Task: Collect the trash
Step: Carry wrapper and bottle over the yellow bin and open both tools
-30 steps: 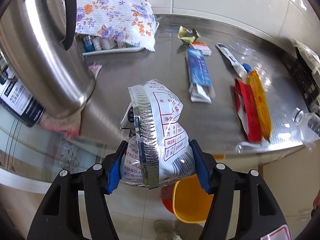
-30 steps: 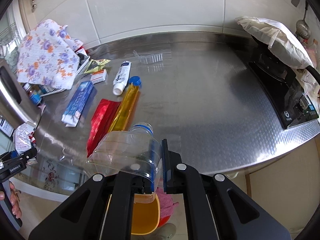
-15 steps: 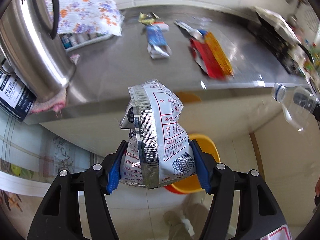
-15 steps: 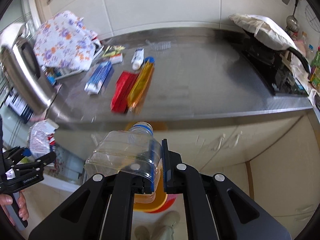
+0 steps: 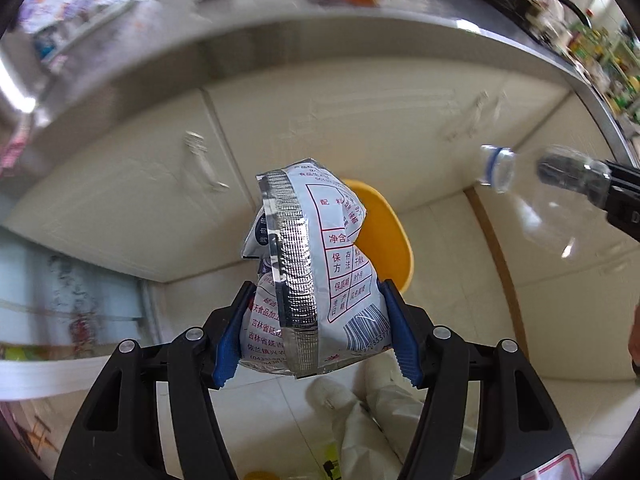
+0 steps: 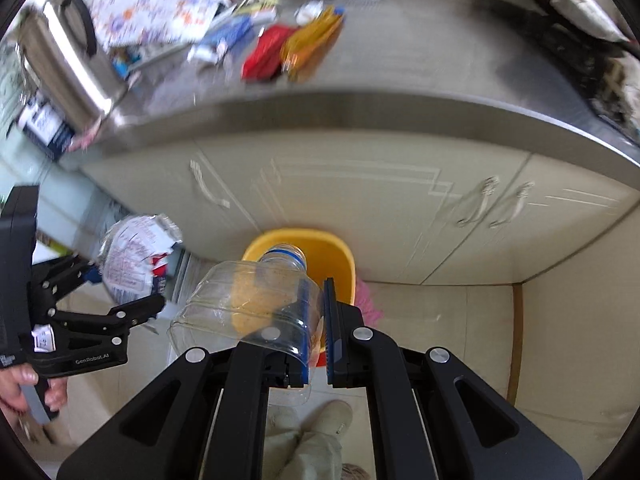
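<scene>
My left gripper [image 5: 316,332] is shut on a crumpled silver and white snack bag [image 5: 320,264]; both also show at the left of the right wrist view, the bag [image 6: 132,256] held in front of the cabinet. My right gripper [image 6: 316,320] is shut on a squashed clear plastic bottle [image 6: 248,304] with a blue neck ring, which shows at the right of the left wrist view [image 5: 548,196]. A yellow bin [image 6: 336,252] stands on the floor below the counter, just beyond both grippers; it also shows behind the bag [image 5: 384,232].
The steel counter [image 6: 400,108] above holds red [image 6: 264,52] and yellow [image 6: 312,40] wrappers, a blue box, a floral cloth [image 6: 152,4] and a steel pot [image 6: 64,64]. Cream cabinet doors [image 6: 360,200] stand behind the bin. My shoes and legs [image 6: 312,440] are below.
Both grippers have dropped from counter height and tilted down toward the floor. The yellow bin now lies just beyond them. Both still hold their items.
</scene>
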Demonstrator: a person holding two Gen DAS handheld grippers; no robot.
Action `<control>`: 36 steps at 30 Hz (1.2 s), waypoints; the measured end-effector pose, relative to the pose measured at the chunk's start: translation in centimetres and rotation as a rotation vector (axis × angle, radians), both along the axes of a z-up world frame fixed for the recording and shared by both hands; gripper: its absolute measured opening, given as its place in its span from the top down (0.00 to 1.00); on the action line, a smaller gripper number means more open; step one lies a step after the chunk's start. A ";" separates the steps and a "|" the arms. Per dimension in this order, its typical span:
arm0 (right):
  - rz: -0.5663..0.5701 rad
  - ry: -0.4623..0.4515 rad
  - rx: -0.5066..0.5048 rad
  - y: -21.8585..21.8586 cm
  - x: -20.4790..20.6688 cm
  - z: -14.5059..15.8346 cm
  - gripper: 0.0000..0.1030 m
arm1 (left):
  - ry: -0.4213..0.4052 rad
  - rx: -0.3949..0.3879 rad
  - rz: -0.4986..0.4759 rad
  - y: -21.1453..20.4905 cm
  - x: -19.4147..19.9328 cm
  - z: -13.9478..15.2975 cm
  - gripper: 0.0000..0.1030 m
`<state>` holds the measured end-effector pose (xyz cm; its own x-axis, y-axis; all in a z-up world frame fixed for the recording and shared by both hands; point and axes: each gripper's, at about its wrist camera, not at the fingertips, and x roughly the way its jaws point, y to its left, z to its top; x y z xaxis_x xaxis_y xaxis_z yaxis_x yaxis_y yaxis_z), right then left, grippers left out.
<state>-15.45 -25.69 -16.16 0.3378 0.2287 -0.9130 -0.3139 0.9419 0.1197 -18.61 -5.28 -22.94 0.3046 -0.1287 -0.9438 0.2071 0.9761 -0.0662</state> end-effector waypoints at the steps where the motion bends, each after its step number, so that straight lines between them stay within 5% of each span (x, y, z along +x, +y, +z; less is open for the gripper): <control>1: 0.020 0.013 -0.005 0.2 0.1 -0.9 0.93 | 0.009 0.001 -0.026 -0.3 0.2 -1.1 0.40; 18: 0.167 0.206 -0.033 3.3 4.3 -16.2 0.93 | 0.172 0.010 -0.235 -2.0 4.6 -15.4 0.40; 36: 0.212 0.309 -0.053 4.0 7.2 -23.5 0.93 | 0.247 0.080 -0.299 -1.9 5.9 -20.8 0.39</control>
